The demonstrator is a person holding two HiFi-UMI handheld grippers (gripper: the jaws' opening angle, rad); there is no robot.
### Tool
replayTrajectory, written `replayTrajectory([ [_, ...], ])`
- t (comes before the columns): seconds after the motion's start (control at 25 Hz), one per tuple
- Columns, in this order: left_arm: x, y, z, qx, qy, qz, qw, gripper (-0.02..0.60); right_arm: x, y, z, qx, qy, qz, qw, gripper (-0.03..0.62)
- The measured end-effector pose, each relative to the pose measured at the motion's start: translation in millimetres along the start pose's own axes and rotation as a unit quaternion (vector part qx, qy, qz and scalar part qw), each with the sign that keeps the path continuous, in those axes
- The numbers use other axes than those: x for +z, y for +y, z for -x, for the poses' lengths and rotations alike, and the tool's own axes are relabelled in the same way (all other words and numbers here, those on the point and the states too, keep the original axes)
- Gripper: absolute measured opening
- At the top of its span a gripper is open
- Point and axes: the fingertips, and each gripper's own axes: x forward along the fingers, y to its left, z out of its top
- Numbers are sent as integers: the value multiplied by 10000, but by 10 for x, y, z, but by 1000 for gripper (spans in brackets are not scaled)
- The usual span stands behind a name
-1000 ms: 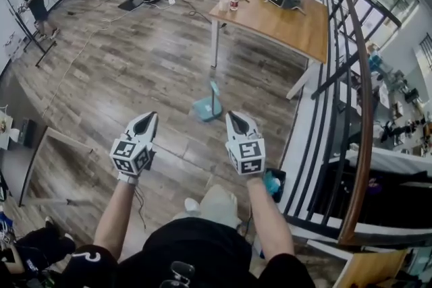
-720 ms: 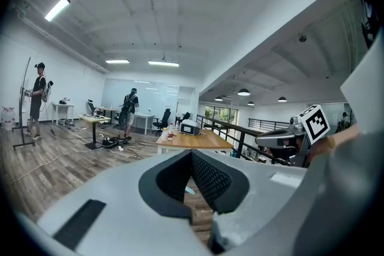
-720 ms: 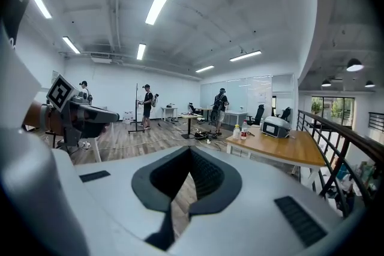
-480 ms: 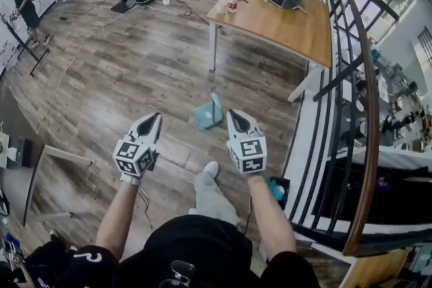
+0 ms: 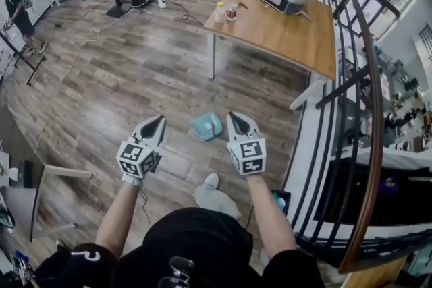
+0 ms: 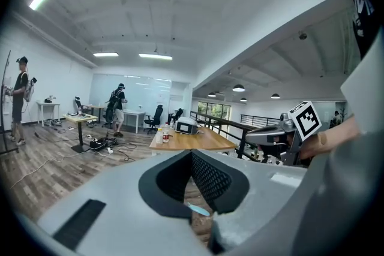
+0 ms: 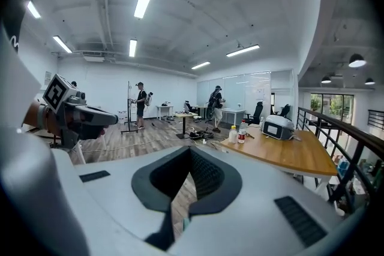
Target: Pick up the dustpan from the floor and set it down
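- A teal plastic dustpan [image 5: 207, 125] sits on the wooden plank floor [image 5: 121, 71], between the two sets of fingertips and just ahead of them, touched by neither.
- The left gripper [image 5: 157, 121] is held out above the floor with its jaws closed together and nothing between them; the dustpan is just to the right of its fingers.
- The right gripper [image 5: 233, 117] is also pressed closed and empty, with the dustpan just to the left of its fingers.
- Well beyond the fingertips stands a wooden-topped table [image 5: 290, 30]; a black metal railing [image 5: 341, 77] runs past to the right of the right gripper.
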Motion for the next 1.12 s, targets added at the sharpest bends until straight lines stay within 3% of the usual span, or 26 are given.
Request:
replayTrajectory([
  [0.32,64,75,-739,-231,179,-39,9996,-3,-102,-378,-420,2,176,-160,9997,-5],
  [0.72,25,238,-1151,-541,334,-15,9980,-3,-197,-458,-735,-67,320,-290,9990,-5],
  [1.12,72,591,-1434,-1312,460,-187,9901,-3,-250,-361,-1140,-559,450,-499,9962,-5],
])
